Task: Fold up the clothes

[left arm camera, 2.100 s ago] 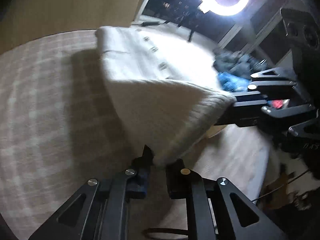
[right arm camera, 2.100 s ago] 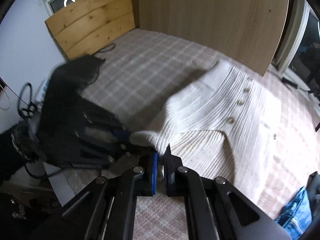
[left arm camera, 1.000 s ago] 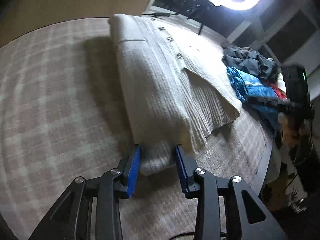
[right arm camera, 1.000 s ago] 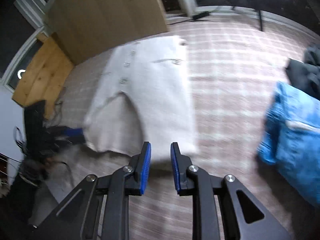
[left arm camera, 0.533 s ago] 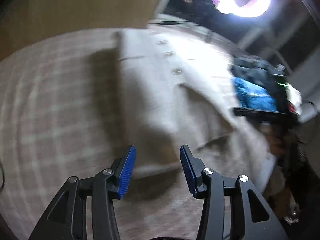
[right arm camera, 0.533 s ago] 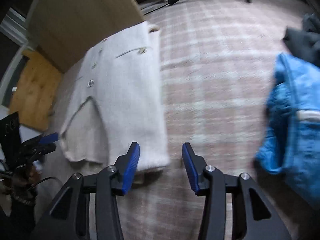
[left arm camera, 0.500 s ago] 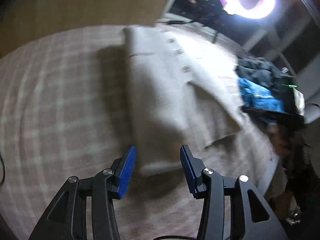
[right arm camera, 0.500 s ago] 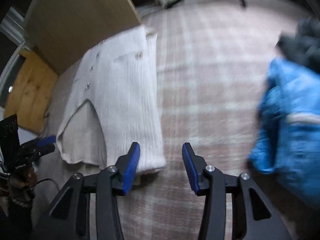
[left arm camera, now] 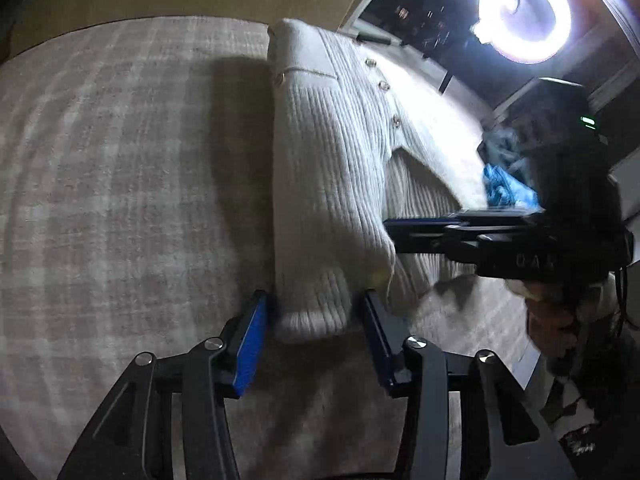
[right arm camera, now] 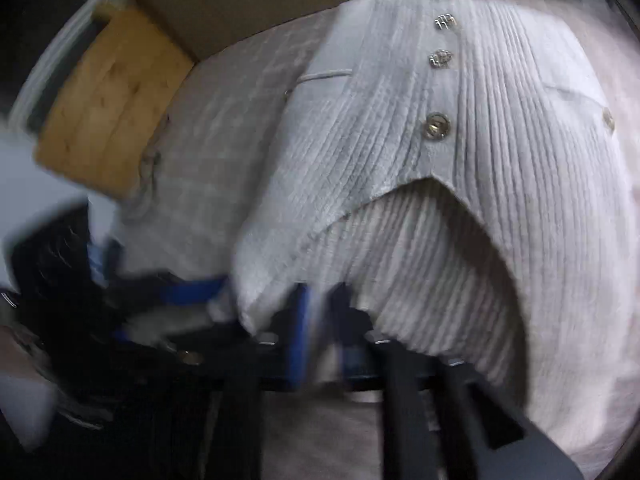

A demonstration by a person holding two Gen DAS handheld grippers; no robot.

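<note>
A cream ribbed cardigan point(left arm camera: 332, 160) with metal buttons lies on the plaid bed cover point(left arm camera: 120, 184), its sleeves folded in over the body. My left gripper point(left arm camera: 312, 320) is open, its blue pads on either side of the near sleeve cuff. My right gripper point(left arm camera: 390, 226) comes in from the right at the cardigan's shoulder edge. In the blurred right wrist view the right gripper point(right arm camera: 324, 320) sits at the neckline of the cardigan point(right arm camera: 460, 200), jaws close together, with knit at the tips; a firm hold is not clear.
A blue garment point(left arm camera: 504, 188) and dark clothes lie on the far right of the bed. A ring light point(left arm camera: 520, 20) glares at the top right. A wooden headboard point(right arm camera: 108, 108) and a wood panel stand behind the bed. The bed edge is close below the cardigan.
My right gripper has swung in from above the bed to the cardigan's neckline and narrowed its jaws. My left gripper has moved forward around the sleeve cuff, still open.
</note>
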